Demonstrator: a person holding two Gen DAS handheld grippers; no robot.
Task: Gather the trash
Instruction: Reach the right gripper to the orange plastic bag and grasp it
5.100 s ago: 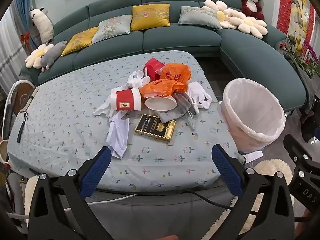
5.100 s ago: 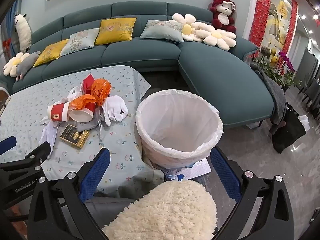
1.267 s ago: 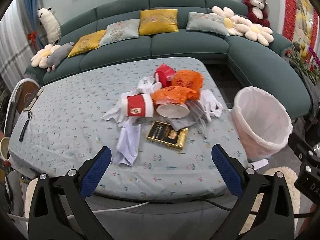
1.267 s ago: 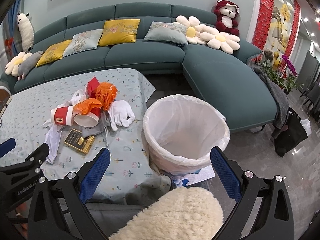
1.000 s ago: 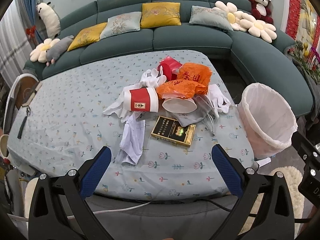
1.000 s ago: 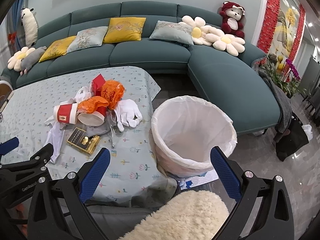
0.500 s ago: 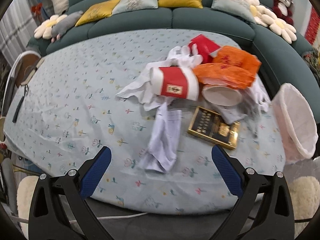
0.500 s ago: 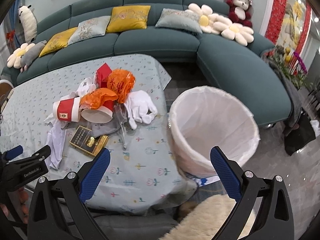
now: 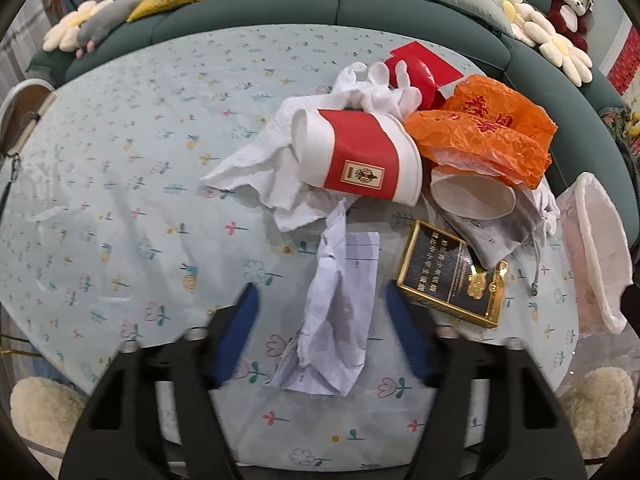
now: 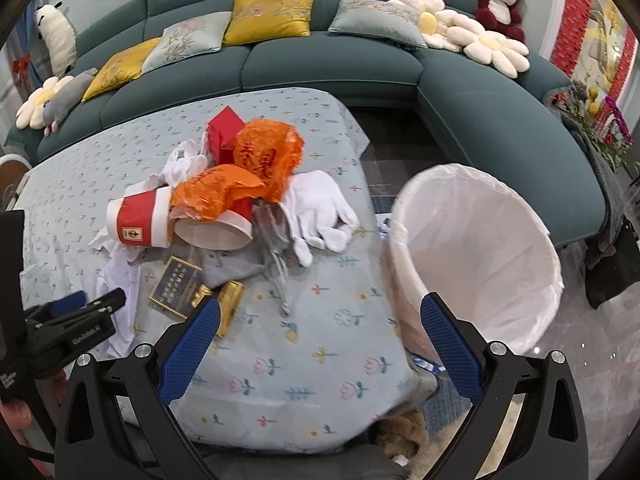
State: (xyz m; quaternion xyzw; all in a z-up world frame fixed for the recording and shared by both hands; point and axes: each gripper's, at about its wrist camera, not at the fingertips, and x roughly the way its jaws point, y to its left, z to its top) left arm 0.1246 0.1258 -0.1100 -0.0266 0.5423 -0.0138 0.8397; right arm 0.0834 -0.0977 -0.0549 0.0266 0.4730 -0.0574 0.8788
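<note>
A pile of trash lies on the blue floral tablecloth (image 9: pixel 120 184): a crumpled white paper (image 9: pixel 340 312), a red and white paper cup (image 9: pixel 360 156) on its side, orange plastic bags (image 9: pixel 484 136), a second cup (image 9: pixel 472 200), a black and gold box (image 9: pixel 452 276), white tissues and gloves. My left gripper (image 9: pixel 324 332) is open, its blue fingers either side of the crumpled paper, blurred by motion. My right gripper (image 10: pixel 320 344) is open and empty above the table's near edge, between the box (image 10: pixel 188 284) and the white-lined bin (image 10: pixel 480 256).
The bin (image 9: pixel 592 256) stands on the floor just off the table's right end. A teal sofa (image 10: pixel 320 60) with cushions and plush toys wraps the far side. A fluffy cream rug (image 9: pixel 600 408) lies below the near table edge.
My left gripper has moved down and forward over the crumpled paper and its fingers have narrowed around it. My right gripper has shifted left toward the table and nearer the bin.
</note>
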